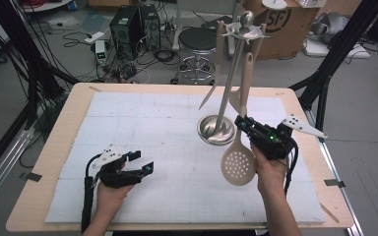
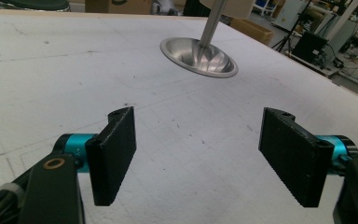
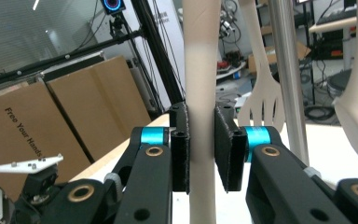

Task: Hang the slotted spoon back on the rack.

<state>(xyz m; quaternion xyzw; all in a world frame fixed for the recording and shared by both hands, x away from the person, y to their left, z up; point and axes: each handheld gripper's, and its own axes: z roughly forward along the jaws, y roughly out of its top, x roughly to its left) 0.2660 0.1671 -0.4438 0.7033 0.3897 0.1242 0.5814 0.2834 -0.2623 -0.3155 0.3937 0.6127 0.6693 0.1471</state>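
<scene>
High view | my right tool (image 1: 248, 129) pinches the spoon (image 1: 238, 164) handle, upright beside the rack (image 1: 229, 83) | left tool (image 1: 142, 161) spread, farther off

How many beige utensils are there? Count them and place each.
3. The skimmer is clamped in the right tool; a slotted turner and a third utensil hang from the stand. Others may be hidden.

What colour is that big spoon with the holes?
Pale beige; the slotted spoon shows best in the high view.
</scene>
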